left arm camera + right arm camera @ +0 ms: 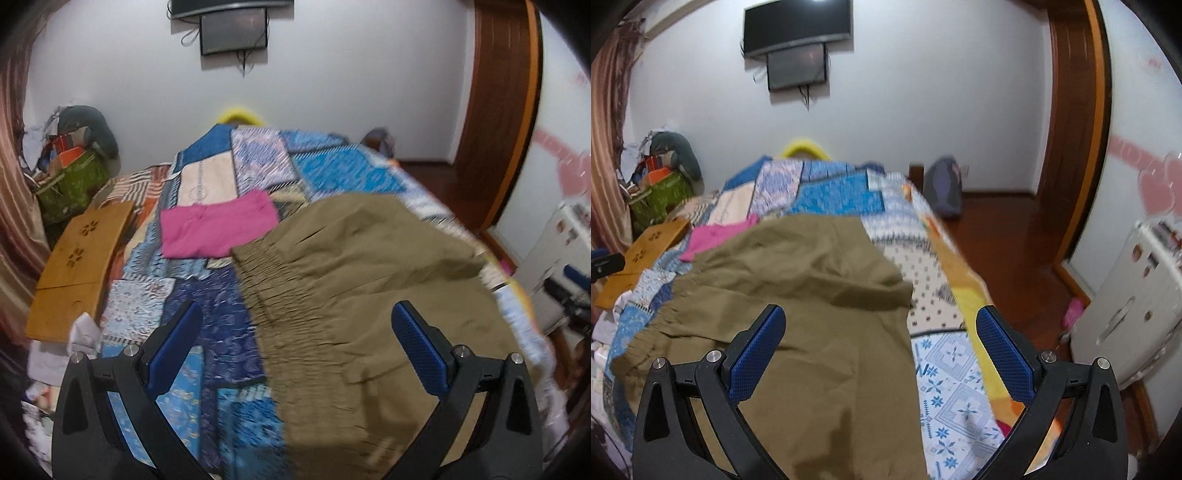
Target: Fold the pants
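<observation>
Olive-brown pants [354, 280] lie spread on the patchwork bedspread [207, 332], with the gathered elastic waistband [280, 295] toward the left. They also show in the right wrist view [798, 295], where one part is folded over. My left gripper [297, 325] is open above the waistband and holds nothing. My right gripper [881, 328] is open above the pants' right edge and holds nothing.
A folded pink garment [218, 225] lies on the bed beyond the pants. A wooden lap tray [77, 258] sits at the bed's left side. A green bag with clutter [70, 181] stands by the curtain. A white fridge [1126, 310] and wooden floor [1008, 236] are to the right.
</observation>
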The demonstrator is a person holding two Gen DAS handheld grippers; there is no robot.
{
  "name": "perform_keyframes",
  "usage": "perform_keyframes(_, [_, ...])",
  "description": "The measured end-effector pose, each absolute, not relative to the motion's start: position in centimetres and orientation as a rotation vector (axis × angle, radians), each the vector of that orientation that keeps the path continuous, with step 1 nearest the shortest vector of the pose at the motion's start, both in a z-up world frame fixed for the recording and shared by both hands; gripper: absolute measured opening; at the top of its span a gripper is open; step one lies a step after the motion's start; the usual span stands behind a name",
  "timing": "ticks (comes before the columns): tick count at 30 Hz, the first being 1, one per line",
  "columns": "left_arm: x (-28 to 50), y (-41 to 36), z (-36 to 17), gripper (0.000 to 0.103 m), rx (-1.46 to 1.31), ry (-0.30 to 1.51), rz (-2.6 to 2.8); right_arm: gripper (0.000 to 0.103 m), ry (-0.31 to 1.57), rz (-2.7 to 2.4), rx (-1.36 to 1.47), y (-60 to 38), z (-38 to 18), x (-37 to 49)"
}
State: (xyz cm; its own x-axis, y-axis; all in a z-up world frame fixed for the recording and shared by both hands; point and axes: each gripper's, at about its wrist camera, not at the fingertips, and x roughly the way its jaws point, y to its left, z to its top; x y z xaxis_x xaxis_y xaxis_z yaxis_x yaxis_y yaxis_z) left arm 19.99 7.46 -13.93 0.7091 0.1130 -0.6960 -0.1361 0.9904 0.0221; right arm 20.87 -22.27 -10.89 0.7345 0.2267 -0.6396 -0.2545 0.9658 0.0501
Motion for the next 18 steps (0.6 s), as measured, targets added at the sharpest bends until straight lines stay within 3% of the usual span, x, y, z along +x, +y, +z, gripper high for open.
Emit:
perform_keyframes(5, [22.9, 8.9, -17.1, 0.103, -0.039, 0.878, 0.113, 0.102, 0.796, 0.300, -0.040, -22.9, -13.5, 24.1])
perform_keyframes(7, [24.0, 8.9, -17.9, 0.097, -0.050, 0.913, 0.072, 0.102, 0.820, 0.322, -0.030, -22.7, -14.4, 25.5])
perform_keyframes(12, [26.7, 8.8, -20.3, 0.083, -0.035, 1.008, 0.023, 0.075, 0.924, 0.378, -0.004, -23.1, -16.6, 28.7])
perform_keyframes(17, [28.5, 10.4, -22.3, 0.076, -0.143, 1.077, -0.016, 0.062, 1.013, 0.466, 0.049, -23.2, -18.2, 30.7])
perform_keyframes(18, [28.8, 10.6, -22.6, 0.076, -0.154, 1.085, -0.021, 0.056, 1.027, 0.477, 0.057, -23.1, -18.6, 31.0])
